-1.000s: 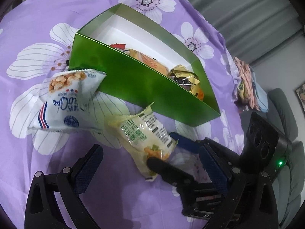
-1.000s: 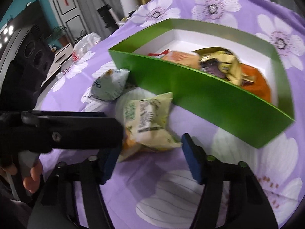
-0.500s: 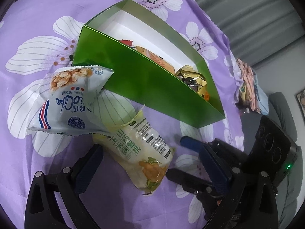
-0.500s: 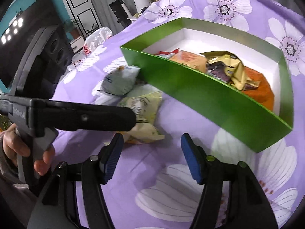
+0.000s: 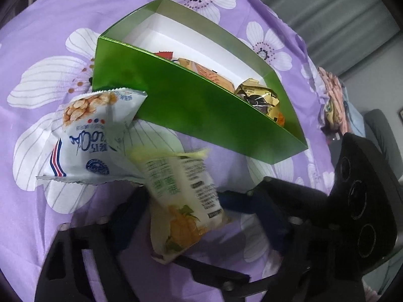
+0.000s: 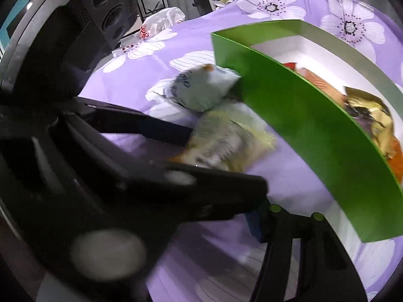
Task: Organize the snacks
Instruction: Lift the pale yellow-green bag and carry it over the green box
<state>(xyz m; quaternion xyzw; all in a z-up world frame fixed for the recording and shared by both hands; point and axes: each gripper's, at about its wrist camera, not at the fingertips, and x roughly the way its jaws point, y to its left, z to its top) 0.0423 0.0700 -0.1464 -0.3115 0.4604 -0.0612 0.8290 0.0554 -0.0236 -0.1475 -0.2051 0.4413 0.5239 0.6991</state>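
The yellow snack packet (image 5: 181, 196) has come between the left gripper's (image 5: 199, 214) closing jaws, which now pinch its lower end. Just ahead lies the white peanut packet (image 5: 93, 136), beyond it the green box (image 5: 196, 105). The right gripper (image 6: 219, 216), also closing, holds nothing visible.

Your left gripper (image 5: 194, 216) has just been closing, and the yellow snack packet (image 5: 181, 196) is sitting between its jaws (whether the pads are pressing on it is unclear). The white peanut packet (image 5: 93, 136) is lying beside it on the purple flowered cloth (image 5: 37, 37), touching the green box (image 5: 201, 108), which is holding other snacks.
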